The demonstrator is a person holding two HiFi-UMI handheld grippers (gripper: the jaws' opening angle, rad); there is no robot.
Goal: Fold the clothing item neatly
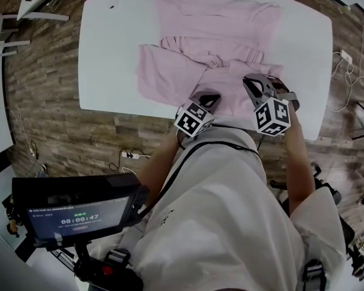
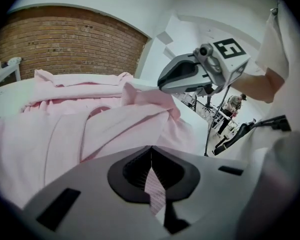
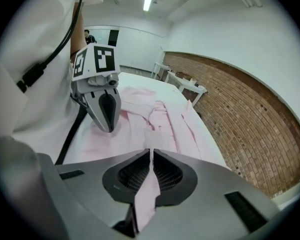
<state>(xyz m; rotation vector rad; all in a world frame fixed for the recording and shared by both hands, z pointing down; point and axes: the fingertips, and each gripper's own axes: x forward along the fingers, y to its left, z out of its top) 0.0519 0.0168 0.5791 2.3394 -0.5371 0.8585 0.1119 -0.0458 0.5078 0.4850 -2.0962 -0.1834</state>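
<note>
Left claw [image 1: 207, 96] and right claw [image 1: 253, 82] are each clenching a pinch of the near edge of the shirt [image 1: 212, 47], which is lying rumpled and partly folded on the white counter [image 1: 109, 53]. The step in hand is probably raising that edge for a fold away from the person. The next move is calling for both claws to travel together, keeping the edge taut and level. A plank-patterned floor [image 1: 54, 102] is surrounding the counter, and a brick wall [image 2: 65, 39] is standing beyond.

White short-sleeved shirt [image 1: 230, 223], black cable [image 1: 173, 174] across it. Left hand-held gripper [image 1: 207, 97], right hand-held gripper [image 1: 255, 82]: grey bodies, black-and-white marker cubes.
</note>
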